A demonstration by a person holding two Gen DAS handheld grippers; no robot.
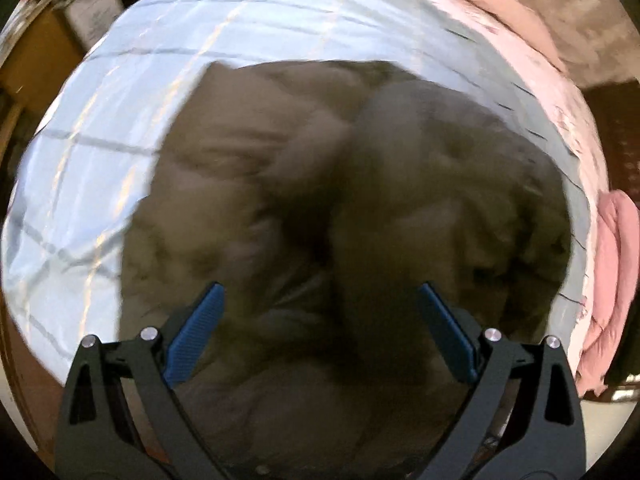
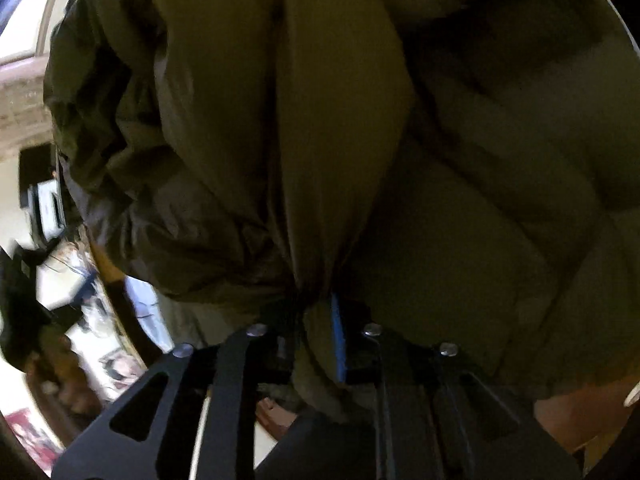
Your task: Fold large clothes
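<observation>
The right gripper [image 2: 320,320] has its jaws drawn close together on a gathered pinch of the olive puffer jacket [image 2: 340,120], the fabric bunched into a tight knot between the pads with only a sliver of one blue pad [image 2: 336,340] showing beside it; from that pinch the jacket spreads away in fat quilted rolls that fill nearly the whole right wrist view. The left gripper [image 1: 320,292] stands with its jaws wide apart and nothing between them, its blue pads [image 1: 196,336] poised above the same jacket [image 1: 320,200], which lies in a rumpled heap on a pale checked bedsheet [image 1: 120,80]; a pink garment [image 1: 612,280] hangs at the bed's far right edge, well apart from the jacket. The left view is smeared by blur (so seams, zip and sleeves cannot be told apart there). Judging by its look, the jacket is light for its bulk, soft and springy, with a smooth shell that is likely to slide through a shallow grip and to puff back up after being pressed flat. A good hold would probably take a deep bite of a hem, cuff or shoulder seam, where the layers are stitched and thinner, and not the middle of a padded baffle; the free left gripper seems best placed to take the opposite edge so the body can be stretched flat before folding
</observation>
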